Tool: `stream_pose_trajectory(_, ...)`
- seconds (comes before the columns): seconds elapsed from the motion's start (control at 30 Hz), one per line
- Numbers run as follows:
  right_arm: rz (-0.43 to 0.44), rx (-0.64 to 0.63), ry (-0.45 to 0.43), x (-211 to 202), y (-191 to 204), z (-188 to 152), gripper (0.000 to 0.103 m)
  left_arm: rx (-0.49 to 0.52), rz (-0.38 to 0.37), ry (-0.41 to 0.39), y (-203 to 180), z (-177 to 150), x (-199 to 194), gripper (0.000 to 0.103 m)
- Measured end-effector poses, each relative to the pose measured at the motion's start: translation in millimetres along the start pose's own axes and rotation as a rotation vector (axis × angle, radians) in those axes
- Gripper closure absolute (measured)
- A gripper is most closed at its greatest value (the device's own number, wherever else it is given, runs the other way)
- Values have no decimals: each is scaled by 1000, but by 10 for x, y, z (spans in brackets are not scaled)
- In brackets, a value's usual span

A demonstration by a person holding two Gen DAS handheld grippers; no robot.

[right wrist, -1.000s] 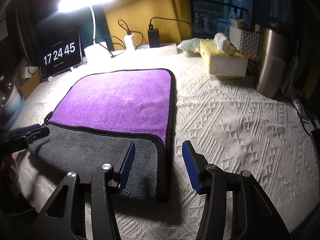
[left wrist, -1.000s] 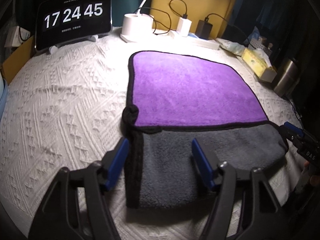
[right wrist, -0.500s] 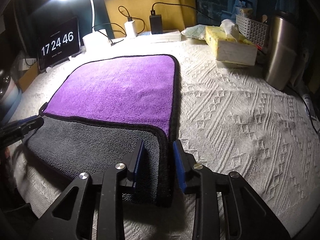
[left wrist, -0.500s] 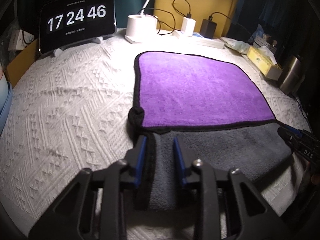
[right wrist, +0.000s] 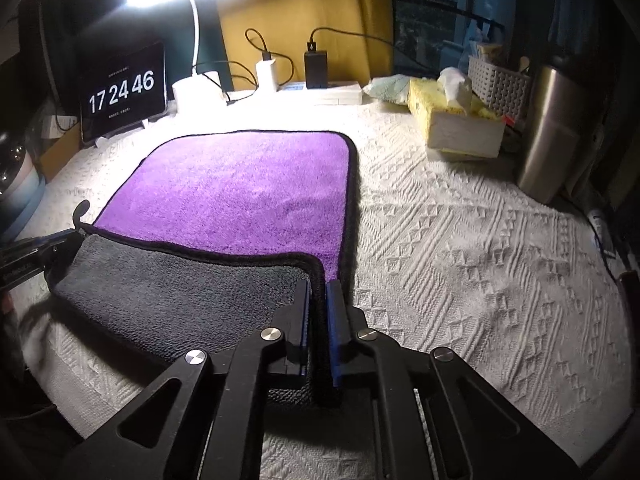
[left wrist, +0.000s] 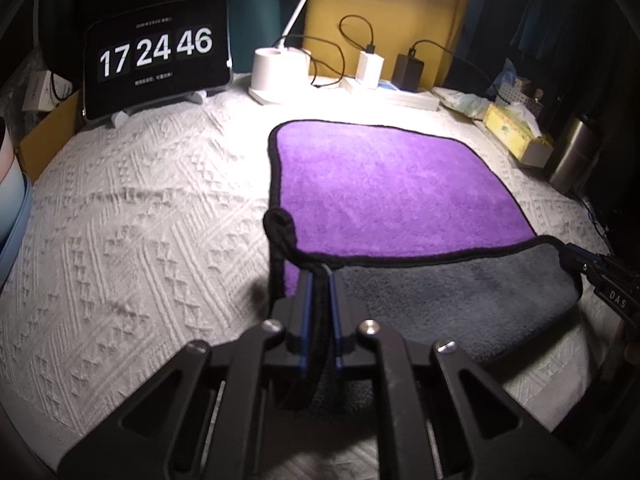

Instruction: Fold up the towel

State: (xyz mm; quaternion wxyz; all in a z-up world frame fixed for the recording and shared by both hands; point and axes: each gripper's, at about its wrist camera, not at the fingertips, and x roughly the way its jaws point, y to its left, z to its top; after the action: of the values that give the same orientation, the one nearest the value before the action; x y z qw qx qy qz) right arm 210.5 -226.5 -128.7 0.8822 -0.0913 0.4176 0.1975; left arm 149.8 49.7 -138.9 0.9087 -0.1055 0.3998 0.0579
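A purple towel point(left wrist: 392, 188) with black trim and a grey underside lies on the white textured cloth; it also shows in the right wrist view point(right wrist: 240, 196). Its near edge is turned over, grey side point(left wrist: 452, 292) up. My left gripper point(left wrist: 319, 280) is shut on the towel's near left corner, lifted a little. My right gripper point(right wrist: 319, 288) is shut on the near right corner. Each gripper shows at the edge of the other's view, the right gripper point(left wrist: 600, 276) and the left gripper point(right wrist: 36, 248).
A clock tablet point(left wrist: 160, 68), a lamp base point(left wrist: 276, 72) and chargers point(left wrist: 370, 68) stand along the back. A yellow tissue box point(right wrist: 452, 120), a white basket point(right wrist: 500, 84) and a steel flask point(right wrist: 552, 128) stand at the right.
Both grippers have closed from open onto the towel's near corners and moved forward, lifting the folded grey edge slightly over the purple side.
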Motion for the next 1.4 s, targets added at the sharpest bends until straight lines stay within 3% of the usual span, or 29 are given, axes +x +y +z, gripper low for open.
stream_pose_trajectory(0.53,-32,-17,-75,-269,22,141,96,23,8,-86,-32,126,-232,95)
stream_pose_trajectory(0.83,2,44,6,-53,-106,26,94,31,23,-86,-62,100,-256,95)
stream_pose_trajectory(1.0,17,46,35,60,-156,4,81,33,28,-99,-89,86,-299,95)
stream_pose_trajectory(1.2,63,36,48,157,-141,-3,81,37,38,-100,-103,97,-320,95)
stream_pose_trajectory(1.27,70,28,34,147,-119,-1,84,40,39,-104,-108,110,-328,95)
stream_pose_trajectory(1.3,70,22,33,145,-107,-1,97,44,40,-109,-119,117,-338,95)
stream_pose_trajectory(1.4,63,7,21,114,-94,9,97,50,39,-122,-139,135,-363,95)
